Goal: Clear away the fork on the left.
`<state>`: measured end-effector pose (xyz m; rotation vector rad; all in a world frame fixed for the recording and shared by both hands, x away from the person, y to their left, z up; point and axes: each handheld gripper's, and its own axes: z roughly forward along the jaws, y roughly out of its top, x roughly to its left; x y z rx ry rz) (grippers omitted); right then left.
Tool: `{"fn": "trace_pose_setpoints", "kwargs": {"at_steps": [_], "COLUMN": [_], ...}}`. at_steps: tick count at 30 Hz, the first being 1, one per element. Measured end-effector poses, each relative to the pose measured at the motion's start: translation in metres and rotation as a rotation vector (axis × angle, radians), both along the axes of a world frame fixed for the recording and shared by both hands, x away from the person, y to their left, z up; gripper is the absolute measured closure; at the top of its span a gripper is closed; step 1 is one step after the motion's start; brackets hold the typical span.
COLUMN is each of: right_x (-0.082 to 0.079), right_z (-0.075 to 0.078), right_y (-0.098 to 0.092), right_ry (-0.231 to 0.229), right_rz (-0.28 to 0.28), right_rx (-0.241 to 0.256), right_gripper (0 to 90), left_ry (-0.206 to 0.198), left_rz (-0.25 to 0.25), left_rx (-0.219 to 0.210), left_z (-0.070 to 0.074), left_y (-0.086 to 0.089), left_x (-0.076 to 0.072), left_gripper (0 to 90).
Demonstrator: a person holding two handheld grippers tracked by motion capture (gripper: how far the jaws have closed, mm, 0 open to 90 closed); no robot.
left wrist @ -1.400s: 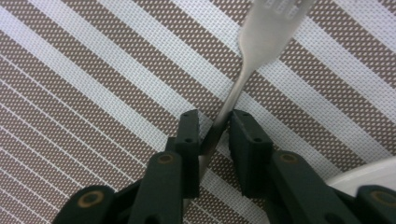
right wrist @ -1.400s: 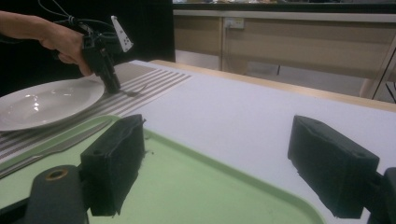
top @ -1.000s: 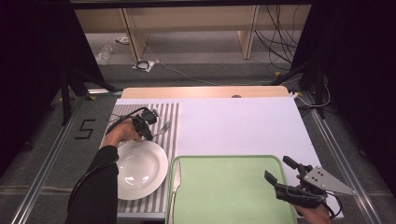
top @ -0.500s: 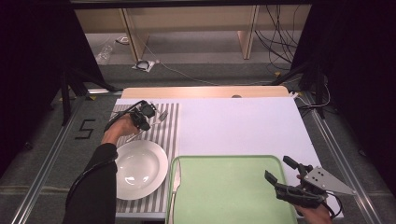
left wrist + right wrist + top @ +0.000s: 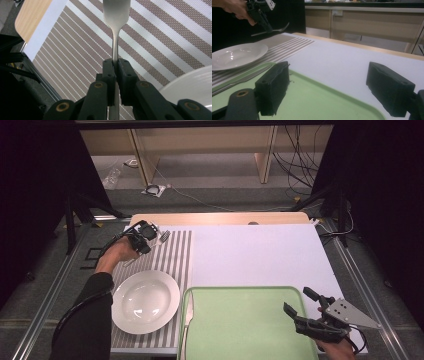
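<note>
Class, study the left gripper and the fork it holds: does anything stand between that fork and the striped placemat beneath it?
Nothing visible does. The left gripper is shut on the fork, held above the bare striped placemat. The white plate sits nearer the person, off to the side. The right gripper waits open over the green tray.

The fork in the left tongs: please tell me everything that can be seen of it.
The fork looks like plain shiny metal, with a thin neck widening toward the head. The left tongs are shut on its handle. In the right gripper view it hangs lifted, roughly level, above the striped mat, far from the white plate. Nothing else touches it.
</note>
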<state>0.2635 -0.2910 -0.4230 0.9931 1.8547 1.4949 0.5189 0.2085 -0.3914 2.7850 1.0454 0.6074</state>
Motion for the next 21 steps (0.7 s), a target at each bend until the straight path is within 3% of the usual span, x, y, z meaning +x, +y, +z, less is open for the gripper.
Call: {"fn": "trace_pose_setpoints", "kwargs": {"at_steps": [3,8,13,19,21], "right_x": [-0.001,-0.001,-0.001,-0.001,-0.001], "right_z": [0.000,0.000,0.000,0.000,0.000], "right_y": [0.000,0.000,0.001,0.000,0.000], "right_ry": [0.001,0.006,-0.001,0.000,-0.001], "right_rz": [0.001,-0.002,-0.002,-0.001,0.000], "right_rx": [0.002,-0.009,-0.009,-0.009,-0.009], "right_gripper": [19.4,19.4,19.5,19.5,19.5], "left_ry": [-0.010,-0.024,-0.049,-0.104,-0.101], "left_rz": [0.029,0.066,0.033,0.003,-0.023], "left_rx": [-0.018,-0.113,-0.175,-0.319,-0.361], "left_z": [0.005,0.014,0.025,0.035,0.037], "left_y": [-0.004,-0.012,-0.026,-0.041,-0.046], "left_x": [-0.006,-0.016,-0.034,-0.064,-0.074], "left_gripper": [84.2,84.2,84.2,84.2,84.2]}}
